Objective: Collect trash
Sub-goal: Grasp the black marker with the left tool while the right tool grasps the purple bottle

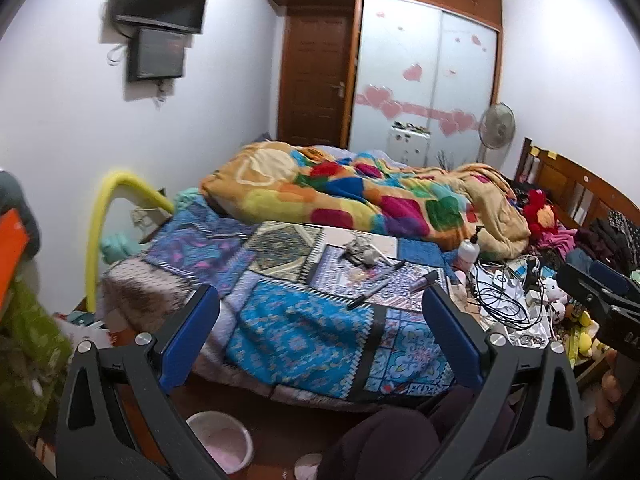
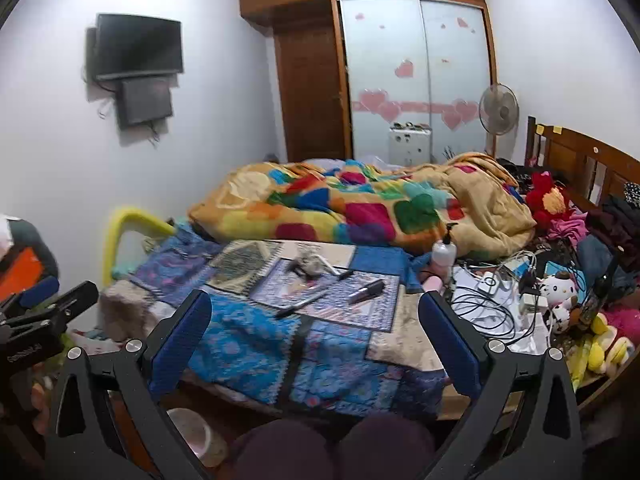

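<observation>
The trash (image 1: 362,254), a small crumpled grey-white wad, lies on a patterned mat (image 1: 360,280) on the near part of the bed (image 1: 280,320), beyond the fingertips of both grippers and touched by neither. In the left wrist view it sits ahead, between the two fingers' lines and well past their tips; in the right wrist view it sits ahead and slightly left of centre. The left gripper (image 1: 322,296) is spread wide with nothing between its blue pads (image 1: 188,332) (only bedding shows through the gap). The right gripper (image 2: 314,302) is likewise wide apart and empty. Two dark pens (image 1: 378,284) lie just beside the wad, nearer the grippers. A white pump bottle (image 2: 444,250) stands to the right.
</observation>
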The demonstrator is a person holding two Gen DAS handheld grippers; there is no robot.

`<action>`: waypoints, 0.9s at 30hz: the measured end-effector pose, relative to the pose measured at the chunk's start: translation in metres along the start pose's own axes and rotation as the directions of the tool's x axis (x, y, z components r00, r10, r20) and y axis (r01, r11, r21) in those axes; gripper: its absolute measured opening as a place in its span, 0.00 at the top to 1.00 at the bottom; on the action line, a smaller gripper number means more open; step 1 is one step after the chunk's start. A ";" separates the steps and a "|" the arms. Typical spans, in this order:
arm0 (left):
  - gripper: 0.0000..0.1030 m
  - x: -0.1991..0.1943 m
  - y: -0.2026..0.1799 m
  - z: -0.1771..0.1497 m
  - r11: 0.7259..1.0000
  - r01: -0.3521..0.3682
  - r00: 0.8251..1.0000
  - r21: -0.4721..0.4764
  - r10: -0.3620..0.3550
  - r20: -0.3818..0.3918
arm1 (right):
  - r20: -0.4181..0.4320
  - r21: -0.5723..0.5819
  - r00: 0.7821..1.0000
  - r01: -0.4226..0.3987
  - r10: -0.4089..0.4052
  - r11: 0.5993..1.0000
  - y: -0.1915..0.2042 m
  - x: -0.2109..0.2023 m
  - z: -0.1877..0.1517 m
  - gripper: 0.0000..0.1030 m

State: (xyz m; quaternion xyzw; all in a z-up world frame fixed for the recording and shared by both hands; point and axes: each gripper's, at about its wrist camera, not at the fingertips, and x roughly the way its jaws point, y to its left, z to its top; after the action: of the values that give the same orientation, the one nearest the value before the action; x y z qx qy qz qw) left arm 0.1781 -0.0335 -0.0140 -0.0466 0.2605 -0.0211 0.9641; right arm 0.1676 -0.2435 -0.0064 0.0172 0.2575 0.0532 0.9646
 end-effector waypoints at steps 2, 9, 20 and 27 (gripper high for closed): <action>0.01 0.027 -0.006 0.007 1.000 0.026 0.999 -0.009 -0.026 -0.024 | -0.022 -0.006 1.000 0.018 -0.018 1.000 -0.009 0.017 0.004 0.00; 0.02 0.119 -0.025 0.019 0.995 0.086 0.990 -0.041 -0.090 -0.109 | -0.121 -0.026 0.991 0.058 -0.061 0.998 -0.039 0.086 0.013 0.00; 0.13 0.262 -0.047 0.009 0.993 0.112 0.960 -0.027 -0.115 -0.254 | -0.298 -0.017 0.950 0.091 -0.092 0.996 -0.075 0.208 0.006 0.00; 0.18 0.337 -0.055 -0.014 0.990 0.141 0.922 -0.010 -0.135 -0.364 | -0.375 0.062 0.926 0.072 -0.044 0.995 -0.093 0.274 -0.004 0.08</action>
State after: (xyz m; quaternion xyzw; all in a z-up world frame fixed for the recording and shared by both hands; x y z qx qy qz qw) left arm 0.4607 -0.1112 -0.1895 -0.0522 0.4301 -0.0991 0.8958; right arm 0.4100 -0.3049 -0.1507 0.0352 0.4384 0.0171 0.8979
